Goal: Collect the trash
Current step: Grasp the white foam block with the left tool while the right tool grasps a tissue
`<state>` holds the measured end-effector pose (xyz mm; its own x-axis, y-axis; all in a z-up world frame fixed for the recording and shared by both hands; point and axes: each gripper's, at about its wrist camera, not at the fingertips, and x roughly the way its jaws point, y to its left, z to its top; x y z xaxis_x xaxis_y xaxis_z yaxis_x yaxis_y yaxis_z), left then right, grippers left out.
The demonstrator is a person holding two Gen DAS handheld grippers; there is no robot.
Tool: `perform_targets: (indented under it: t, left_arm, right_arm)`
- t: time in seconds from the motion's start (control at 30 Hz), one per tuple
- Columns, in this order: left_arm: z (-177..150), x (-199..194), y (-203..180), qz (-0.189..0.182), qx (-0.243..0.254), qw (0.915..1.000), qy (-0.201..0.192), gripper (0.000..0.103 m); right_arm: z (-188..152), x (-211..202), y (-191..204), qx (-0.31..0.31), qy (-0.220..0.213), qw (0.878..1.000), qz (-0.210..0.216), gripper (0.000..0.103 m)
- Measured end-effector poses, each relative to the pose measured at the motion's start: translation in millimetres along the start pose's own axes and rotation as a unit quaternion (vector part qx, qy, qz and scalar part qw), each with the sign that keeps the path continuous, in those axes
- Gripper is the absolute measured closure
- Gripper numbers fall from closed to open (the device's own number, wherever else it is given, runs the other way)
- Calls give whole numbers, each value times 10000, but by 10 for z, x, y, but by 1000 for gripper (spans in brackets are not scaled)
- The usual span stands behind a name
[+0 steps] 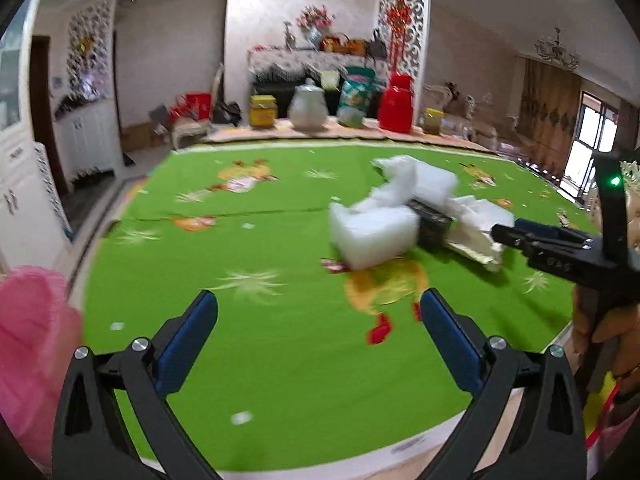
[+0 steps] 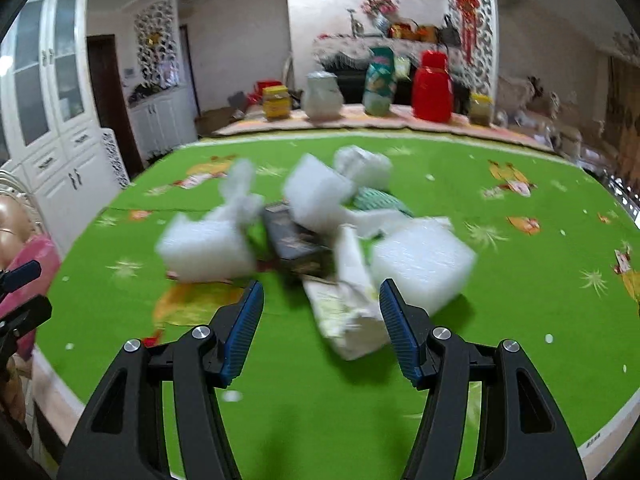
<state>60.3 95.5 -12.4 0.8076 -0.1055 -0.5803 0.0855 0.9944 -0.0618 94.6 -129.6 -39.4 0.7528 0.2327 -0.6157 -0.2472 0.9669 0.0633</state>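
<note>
A blurred heap of trash lies on the green tablecloth [image 2: 520, 300]: white foam blocks [image 2: 420, 260] [image 1: 372, 236], a dark flat box [image 2: 296, 244] [image 1: 434, 222], a crumpled pale wrapper [image 2: 348, 316] [image 1: 476, 240] and a green mesh piece [image 2: 380, 200]. My right gripper [image 2: 320, 292] stands open at the heap's near side. The wrapper's near end lies between its blue pads, close to the right-hand one. In the left wrist view that gripper [image 1: 500, 234] reaches in from the right to the wrapper. My left gripper [image 1: 320, 312] is open over bare cloth, short of the heap, with nothing between its fingers.
A pink bag [image 1: 32, 340] hangs at the table's left edge. Along the far side stand a yellow jar [image 1: 263, 110], a white pot [image 1: 308, 106], a green pouch [image 1: 354, 102] and a red container [image 1: 396, 104]. The table's rounded front rim [image 2: 600, 436] is close.
</note>
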Motion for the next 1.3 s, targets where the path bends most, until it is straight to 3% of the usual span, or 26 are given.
perform_targets:
  t: [0.17, 0.4, 0.57, 0.63, 0.87, 1.13, 1.23, 1.3]
  left_arm:
    - [144, 334, -249, 50, 65, 9997, 246, 5]
    - [237, 625, -250, 149, -109, 9991, 374, 5]
    - [303, 847, -301, 149, -229, 9983, 506, 5]
    - [312, 931, -349, 142, -271, 9980, 557, 5]
    - [442, 1218, -477, 281, -500, 9962, 661, 5]
    - [574, 1521, -655, 617, -341, 9946, 760, 6]
    - [565, 1612, -645, 629, -425, 9935, 847, 18]
    - [535, 1606, -677, 664, -321, 9944, 758, 19]
  right_arm:
    - [31, 216, -23, -100, 202, 9997, 71, 46]
    - [41, 416, -23, -128, 481, 9987, -50, 54]
    - [-22, 371, -90, -150, 422, 9986, -289, 74]
    - [-53, 324, -119, -116, 392, 9988, -277, 76]
    - [-77, 210, -231, 161, 273, 9995, -52, 76]
    - [-69, 157, -276, 307, 166, 9994, 63, 76]
    - [-70, 154, -291, 343, 151, 9993, 88, 76]
    - [-72, 160, -296, 355, 161, 9992, 93, 76]
